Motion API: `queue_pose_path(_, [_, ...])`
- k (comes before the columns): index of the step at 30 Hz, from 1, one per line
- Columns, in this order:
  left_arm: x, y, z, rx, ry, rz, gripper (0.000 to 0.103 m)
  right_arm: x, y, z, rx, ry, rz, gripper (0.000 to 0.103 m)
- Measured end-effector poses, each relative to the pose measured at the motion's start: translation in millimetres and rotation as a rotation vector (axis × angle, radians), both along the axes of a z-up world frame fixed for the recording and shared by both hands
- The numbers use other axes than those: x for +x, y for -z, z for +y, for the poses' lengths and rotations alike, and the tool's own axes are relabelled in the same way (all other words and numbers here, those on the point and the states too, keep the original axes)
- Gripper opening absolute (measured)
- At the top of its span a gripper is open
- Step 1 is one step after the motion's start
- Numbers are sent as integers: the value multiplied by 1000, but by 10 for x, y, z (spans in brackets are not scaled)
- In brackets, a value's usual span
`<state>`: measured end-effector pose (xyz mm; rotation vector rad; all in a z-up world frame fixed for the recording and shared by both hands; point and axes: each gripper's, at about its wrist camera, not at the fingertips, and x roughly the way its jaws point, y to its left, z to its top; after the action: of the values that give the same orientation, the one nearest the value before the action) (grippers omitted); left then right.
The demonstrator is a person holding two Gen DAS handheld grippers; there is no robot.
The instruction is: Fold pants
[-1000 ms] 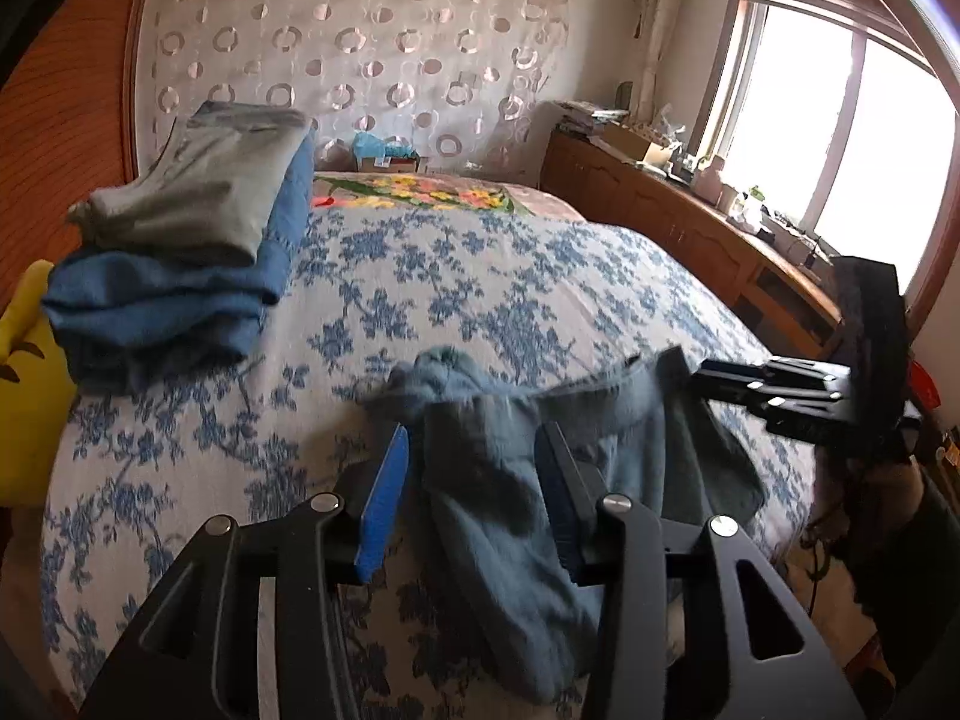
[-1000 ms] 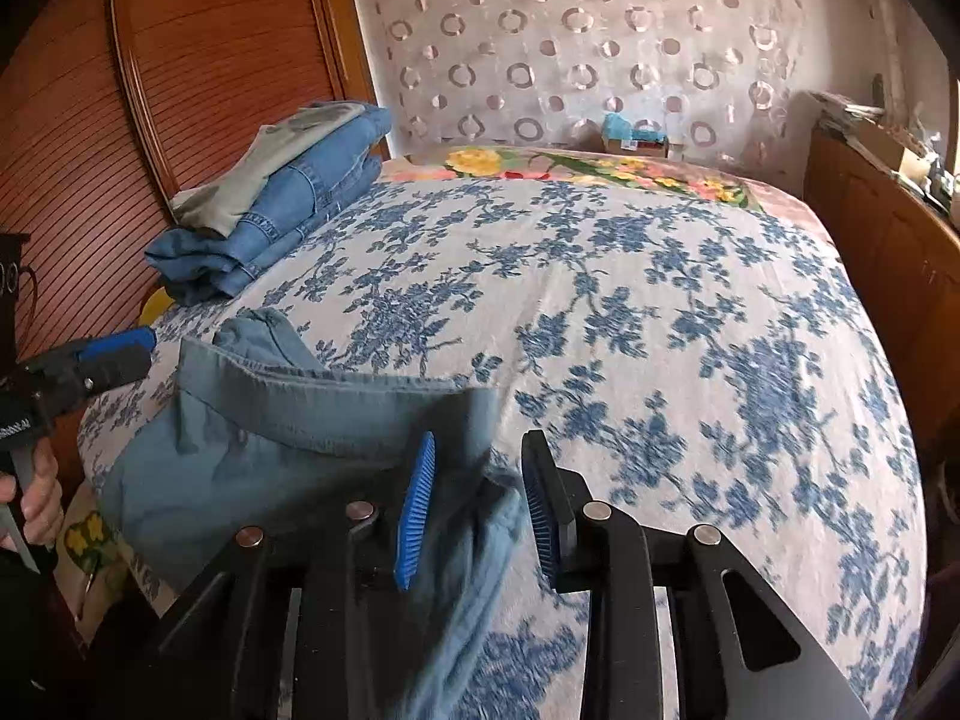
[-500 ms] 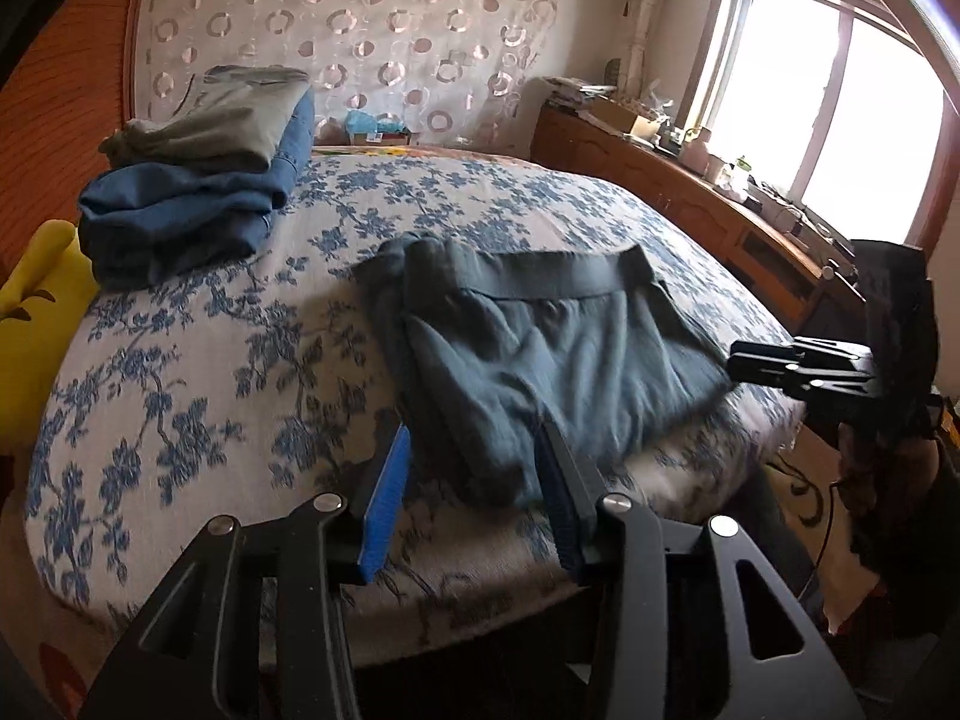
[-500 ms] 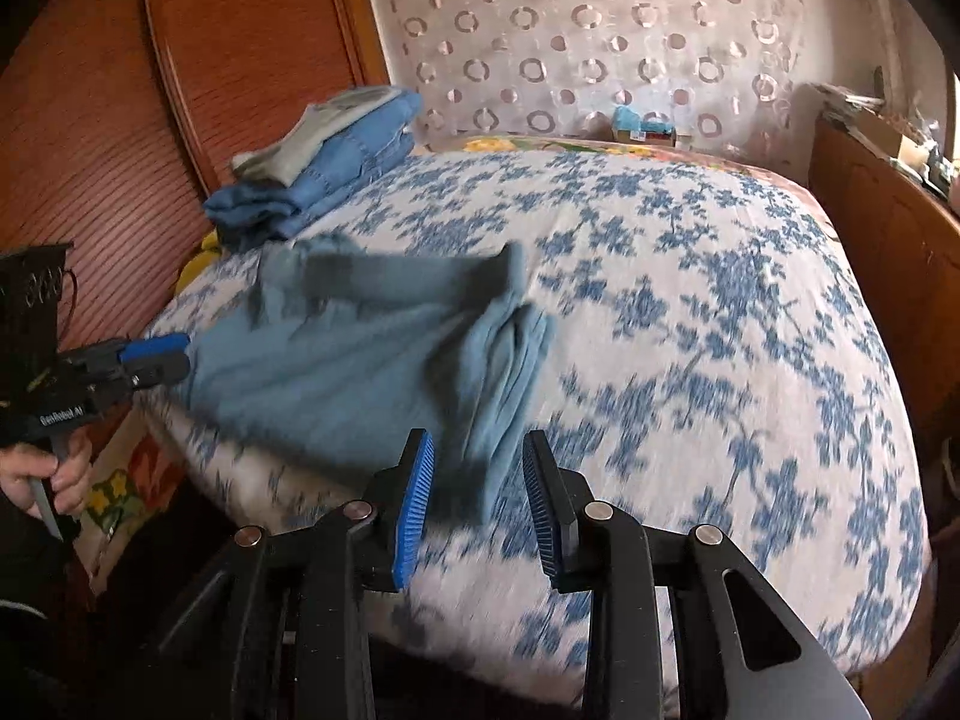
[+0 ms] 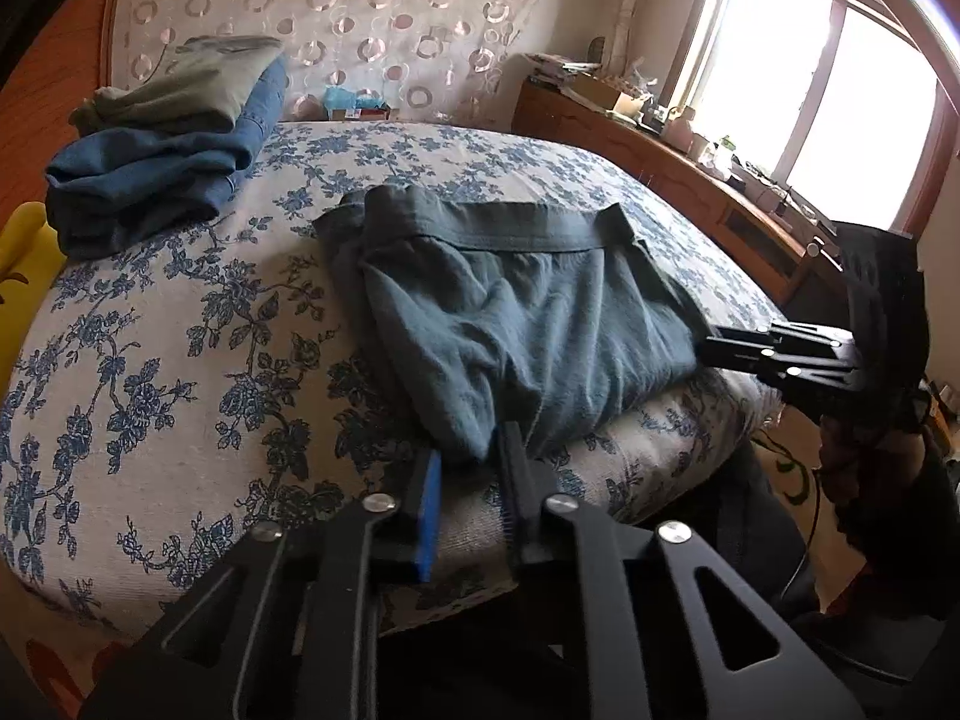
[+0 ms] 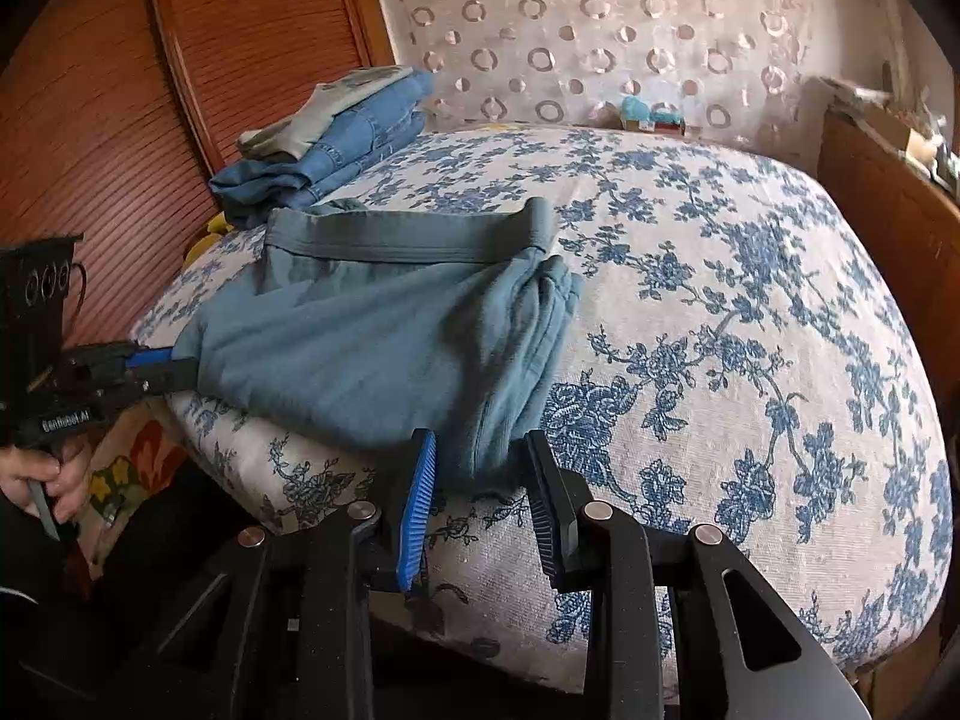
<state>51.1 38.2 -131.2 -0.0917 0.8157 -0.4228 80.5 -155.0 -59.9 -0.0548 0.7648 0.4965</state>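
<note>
Your grey-blue cotton pants (image 5: 528,324) lie folded over near the front edge of the bed with the white bedspread printed in blue flowers (image 5: 180,324), waistband toward the headboard and the leg ends at the edge nearest you. Your left tongs (image 5: 471,474) have just been closing and now stand narrow at the near left corner of the fabric; in the right wrist view their tips meet the cloth's edge, pinching it. Your right tongs (image 6: 480,468) have also been closing, and they sit partly open with the near right corner of the pants between the pads; whether the pads press the cloth cannot be told. A stack of folded clothes, blue denim under a grey-green garment (image 5: 162,138), rests at the far left corner of the bed, well apart from the pants.
</note>
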Motion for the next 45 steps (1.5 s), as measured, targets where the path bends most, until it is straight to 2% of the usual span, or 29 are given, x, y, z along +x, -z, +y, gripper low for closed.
queue_pose_path(3, [-36, -81, 5, 1, -6, -30, 9, -12, 18, -3, 10, 5, 0, 15])
queue_pose_path(8, [-79, -242, 130, 22, -42, -59, 9, -34, 30, -14, 12, 16, -5, 12])
queue_pose_path(18, [-99, -106, 34, 79, -23, -27, 10, -71, 29, -38, 20, 18, -7, 12])
queue_pose_path(23, [-115, -76, -17, 125, -24, -13, 24, -72, 28, -34, 19, 21, -11, 12])
queue_pose_path(24, [-118, -79, -15, 128, -28, -15, 31, -78, 28, -30, 15, 21, -14, 12])
queue_pose_path(26, [-122, -97, 7, 131, -38, -21, 37, -86, 23, -23, 12, 24, -13, 12])
queue_pose_path(27, [-119, -106, 20, 128, -41, -23, 43, -91, 20, -21, 9, 25, -12, 12])
queue_pose_path(30, [-115, -144, 45, 124, -45, -37, 51, -111, 0, -9, 2, 27, -14, 13])
queue_pose_path(32, [-107, -173, 62, 121, -54, -47, 71, -132, -24, -17, 5, 29, -20, 15])
queue_pose_path(34, [-93, -204, 87, 110, -69, -57, 79, -161, -48, -28, 2, 33, -30, 16])
queue_pose_path(37, [-54, -252, 99, 117, -87, -72, 82, -204, -106, -43, 1, 40, -48, 16])
queue_pose_path(40, [-4, -286, 109, 114, -97, -81, 82, -236, -162, -62, 3, 42, -64, 22])
queue_pose_path(45, [82, -360, 124, 105, -126, -106, 82, -253, -268, -84, 16, 65, -92, 50])
